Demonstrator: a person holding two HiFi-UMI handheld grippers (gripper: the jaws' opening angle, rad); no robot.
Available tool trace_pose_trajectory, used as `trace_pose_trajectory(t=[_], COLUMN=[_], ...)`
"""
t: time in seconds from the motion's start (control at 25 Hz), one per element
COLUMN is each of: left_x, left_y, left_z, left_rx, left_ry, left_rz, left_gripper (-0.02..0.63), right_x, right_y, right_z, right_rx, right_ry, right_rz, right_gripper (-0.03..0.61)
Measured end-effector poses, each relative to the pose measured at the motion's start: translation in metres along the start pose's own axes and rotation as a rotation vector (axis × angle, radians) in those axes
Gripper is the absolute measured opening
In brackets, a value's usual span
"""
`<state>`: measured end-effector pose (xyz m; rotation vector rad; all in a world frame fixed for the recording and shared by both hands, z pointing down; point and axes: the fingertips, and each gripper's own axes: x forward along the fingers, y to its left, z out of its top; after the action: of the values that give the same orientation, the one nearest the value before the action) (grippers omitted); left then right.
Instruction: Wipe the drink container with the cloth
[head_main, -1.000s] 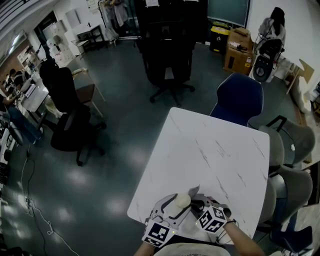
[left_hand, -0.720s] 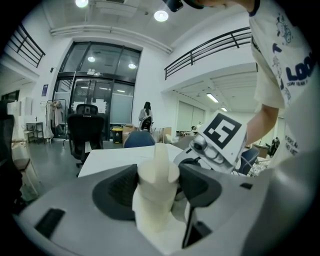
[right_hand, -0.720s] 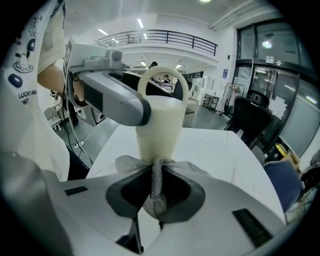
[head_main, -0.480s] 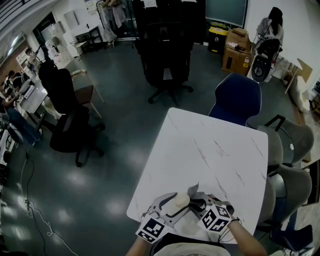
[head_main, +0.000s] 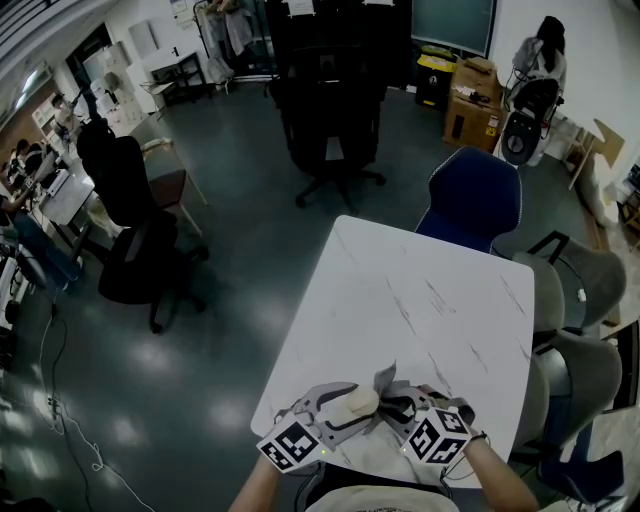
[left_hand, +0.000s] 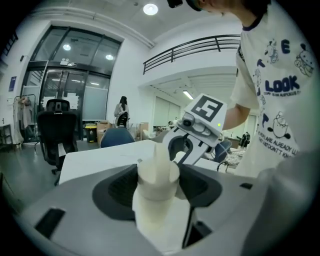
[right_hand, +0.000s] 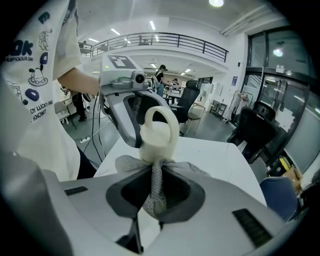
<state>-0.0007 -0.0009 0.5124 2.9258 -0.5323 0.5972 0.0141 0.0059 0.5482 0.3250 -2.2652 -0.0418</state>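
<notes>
While left tongs (head_main: 348, 407) clamp container (left_hand: 156, 186), cloth (right_hand: 154, 189) touching

White, grey-veined table (head_main: 420, 300) on dark floor (head_main: 230, 270)

- White marble-veined table (head_main: 420, 300), near right; a blue chair (head_main: 472, 200) stands at its far edge.
- Grey chairs (head_main: 585, 290) along the table's right side.
- Dark, glossy floor (head_main: 240, 260) with pale patches of reflected light; a thin cable (head_main: 62, 400) trails across it, near left.
- Black office chair (head_main: 335, 120), far centre; a second black chair (head_main: 135, 235), left.
- Cardboard boxes (head_main: 475, 105) beside a yellow-lidded bin (head_main: 438, 72), far right.
- Glazed wall (left_hand: 75, 95) in dark frames; railed mezzanine (right_hand: 160, 40) overhead; round ceiling lamp (left_hand: 150, 8).
</notes>
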Motion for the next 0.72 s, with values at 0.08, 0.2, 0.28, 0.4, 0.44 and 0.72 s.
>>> trace_pose_trajectory(t=[0.08,0.2,0.28,0.4,0.44,0.72], left_x=[0.000,0.000,-0.001,-0.003,-0.003,0.000], left_y=[-0.001,-0.003,-0.004,-0.005,-0.005,-0.009], left_z=[0.001,0.001,0.001,0.001,0.001,0.000], left_rx=[0.012,0.027,0.031,0.041,0.047,0.100], left_ry=[0.006,0.012,0.014,0.015,0.014,0.052], left_rz=[-0.041,-0.096,-0.124,-0.156,-0.168,-0.262], left_gripper=[0.266,0.265,0.265,0.265,0.265,0.265], right_x=[-0.004,-0.007,-0.009,-0.012,-0.013,-0.018], right_y=[0.000,0.000,0.001,0.002,0.002,0.001], right_z=[0.003,0.005,0.007,0.011,0.012,0.013], right_rx=[-0.007,-0.021,-0.025,-0.030,-0.033,-0.063], right_ry=[-0.004,-0.005,-0.008,-0.013,-0.014,-0.008], right_rz=[0.006,0.011,0.013,0.020,0.024,0.039], right_gripper=[0.057,0.057,0.057,0.057,0.057,0.057])
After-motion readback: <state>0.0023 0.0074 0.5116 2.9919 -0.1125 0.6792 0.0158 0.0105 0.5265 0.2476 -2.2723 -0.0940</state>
